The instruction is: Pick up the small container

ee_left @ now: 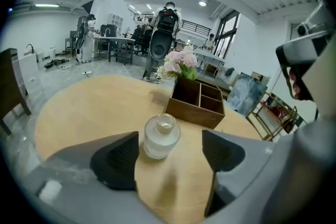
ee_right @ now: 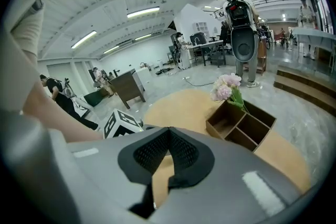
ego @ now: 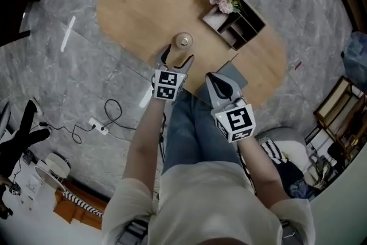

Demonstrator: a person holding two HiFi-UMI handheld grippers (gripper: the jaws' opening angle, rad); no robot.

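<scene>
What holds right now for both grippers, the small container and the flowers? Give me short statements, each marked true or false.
1. The left gripper has clamped the small container. False: its jaws stand wide apart. The container sits on the table between them, close to one pad and clear of the other.
2. The small container stands upright. True.
3. The right gripper has its jaws together with nothing between them. True.
4. The flowers lie loose in the middle of the table. False: they are at the far end of the wooden box, beyond the container.
</scene>
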